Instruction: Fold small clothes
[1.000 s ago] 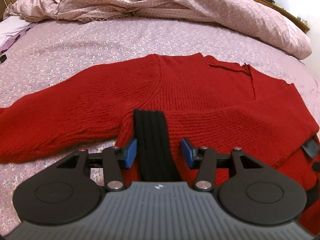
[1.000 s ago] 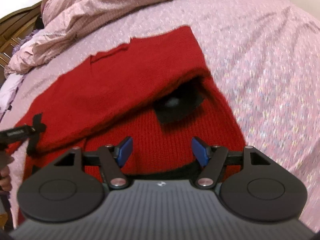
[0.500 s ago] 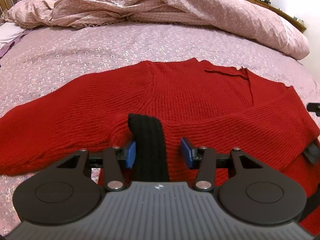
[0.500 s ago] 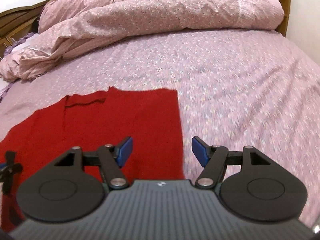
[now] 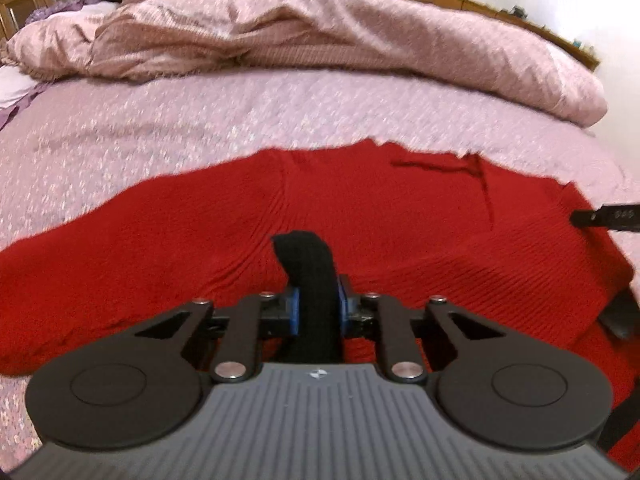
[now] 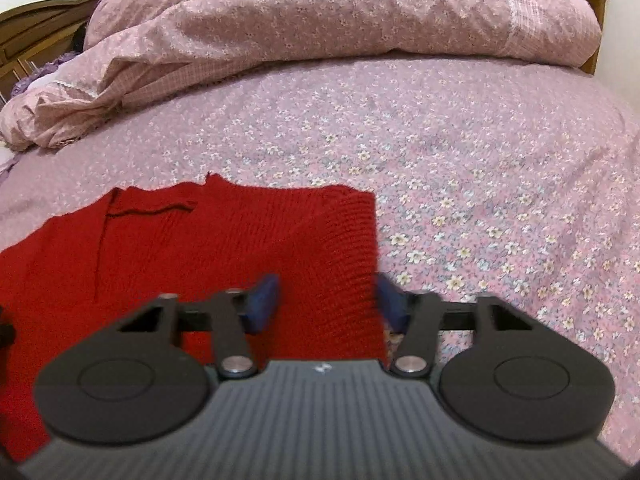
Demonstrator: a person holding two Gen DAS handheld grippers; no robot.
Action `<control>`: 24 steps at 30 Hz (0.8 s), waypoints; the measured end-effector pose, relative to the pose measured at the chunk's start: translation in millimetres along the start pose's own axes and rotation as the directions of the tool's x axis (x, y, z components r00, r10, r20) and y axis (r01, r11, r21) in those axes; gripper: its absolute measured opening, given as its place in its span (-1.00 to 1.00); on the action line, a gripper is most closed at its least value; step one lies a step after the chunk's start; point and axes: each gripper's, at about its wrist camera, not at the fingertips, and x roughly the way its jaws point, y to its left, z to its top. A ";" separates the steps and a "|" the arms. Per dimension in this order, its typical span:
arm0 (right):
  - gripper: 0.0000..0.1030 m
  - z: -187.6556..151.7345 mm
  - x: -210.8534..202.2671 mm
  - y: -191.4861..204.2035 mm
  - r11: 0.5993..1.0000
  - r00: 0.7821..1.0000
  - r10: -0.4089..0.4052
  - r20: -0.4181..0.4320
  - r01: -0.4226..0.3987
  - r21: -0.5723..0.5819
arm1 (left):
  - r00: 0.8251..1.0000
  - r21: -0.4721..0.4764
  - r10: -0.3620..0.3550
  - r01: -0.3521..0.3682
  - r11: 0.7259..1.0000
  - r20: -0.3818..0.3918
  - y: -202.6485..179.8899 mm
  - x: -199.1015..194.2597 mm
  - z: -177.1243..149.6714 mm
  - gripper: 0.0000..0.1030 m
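A red knit sweater (image 5: 360,208) lies spread on the bed, its left sleeve stretched out to the left. My left gripper (image 5: 316,310) is shut on the sweater's black ribbed cuff (image 5: 308,276), which stands up between the blue pads. In the right wrist view the sweater (image 6: 224,240) shows its folded right side with a straight edge. My right gripper (image 6: 326,300) is open, its fingers straddling that right edge low over the fabric, holding nothing. The tip of the right gripper shows at the right edge of the left wrist view (image 5: 604,218).
The floral pink bedsheet (image 6: 460,168) stretches to the right of the sweater. A bunched pink duvet (image 6: 320,20) lies across the far side of the bed. A wooden headboard (image 6: 36,28) stands at the far left.
My left gripper has shut on the black cuff. My right gripper has moved from over the sweater's black patch to its right edge, staying open.
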 end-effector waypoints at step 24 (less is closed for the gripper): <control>-0.87 5.3 -24.9 -23.6 0.996 0.988 0.041 0.152 -0.051 0.068 | 0.999 0.068 0.045 -0.045 0.997 0.011 9.4 65.7 64.3 -0.65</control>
